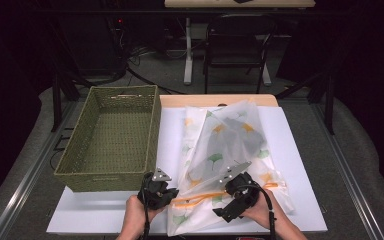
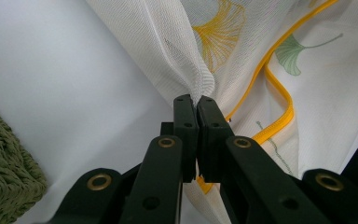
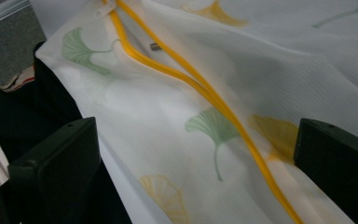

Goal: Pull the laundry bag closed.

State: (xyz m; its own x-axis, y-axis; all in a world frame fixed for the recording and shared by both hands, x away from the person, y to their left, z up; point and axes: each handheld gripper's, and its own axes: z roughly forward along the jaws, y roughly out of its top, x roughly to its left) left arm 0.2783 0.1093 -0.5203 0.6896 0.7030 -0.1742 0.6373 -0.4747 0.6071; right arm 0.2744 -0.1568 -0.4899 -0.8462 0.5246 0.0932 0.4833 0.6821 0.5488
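Mesh bag (image 2: 205, 79) pinched in left tongs (image 2: 196, 100); right tongs (image 3: 191, 154) astride it.

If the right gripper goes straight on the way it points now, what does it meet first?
Most likely the mesh laundry bag near its yellow zipper. The right gripper has open jaws on either side of it; depth is unclear.

The woven basket (image 1: 111, 137) blocks the bench's (image 1: 300, 165) left side; bare surface lies open right of the mesh bag (image 1: 225, 145)

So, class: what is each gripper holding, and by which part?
The left gripper pinches a bunched fold of the mesh laundry bag. The right gripper holds nothing, jaws wide over the bag's yellow zip.
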